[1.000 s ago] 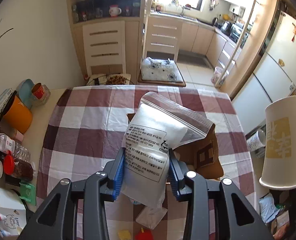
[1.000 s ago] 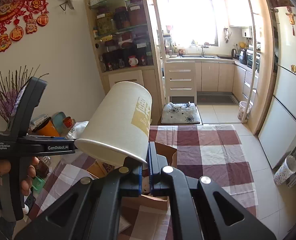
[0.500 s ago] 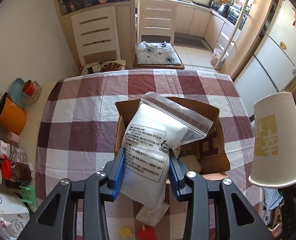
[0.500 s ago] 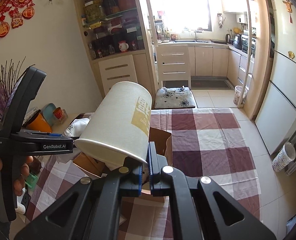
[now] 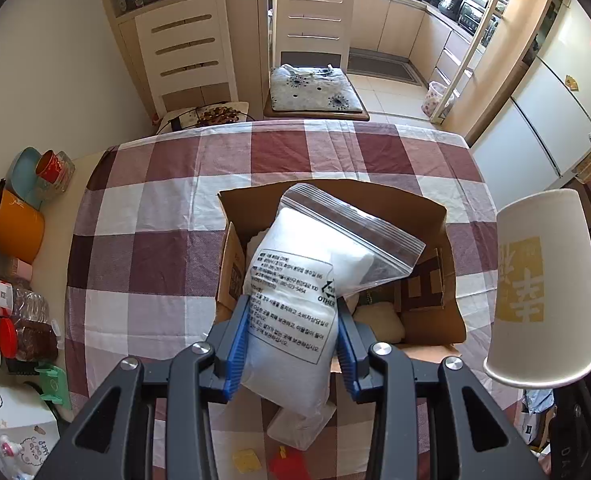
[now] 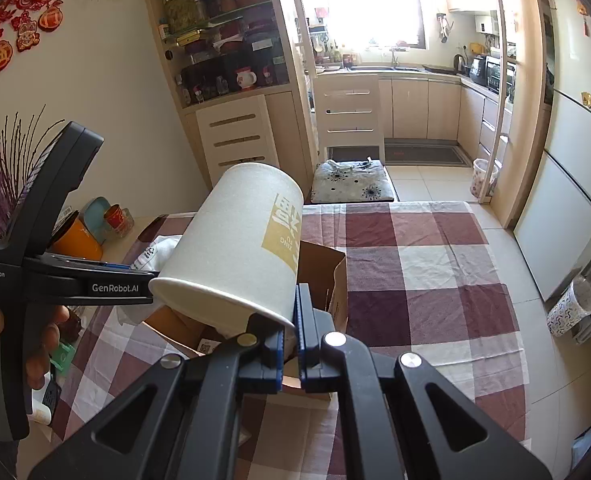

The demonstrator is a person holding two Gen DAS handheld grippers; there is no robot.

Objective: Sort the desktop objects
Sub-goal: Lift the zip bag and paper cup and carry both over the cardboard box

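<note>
Left gripper (image 5: pixel 292 338) clamped on a white zip bag (image 5: pixel 295 300), held over the open box (image 5: pixel 435 216) on the checked cloth (image 5: pixel 155 240). Right gripper (image 6: pixel 291 346) pinched shut on the rim of a paper cup (image 6: pixel 235 252), mouth toward the camera, base pointing away, hanging beside the box. Inside the box: a pale lump (image 5: pixel 379 322) and folded flaps; little free floor visible.

Likely trouble:
- Slack grip low on the bag, most of its bulk above the pads (image 5: pixel 237 344); could slip or flop sideways if tipped further, landing on the box wall instead of inside.
- Zip strip sticking out toward the far flap; could snag the cardboard on the way down and drag the box across the cloth.
- Thin cup wall squeezed at one point only; easy to crease, or to pivot and drop out if bumped.
- Both tools near one opening; risk of the cup knocking the bag or the left handle (image 6: pixel 27 280) if lowered together.
- Small red and yellow bits (image 5: pixel 267 462) on the cloth at the near edge; could be swept off by a low pass.
</note>
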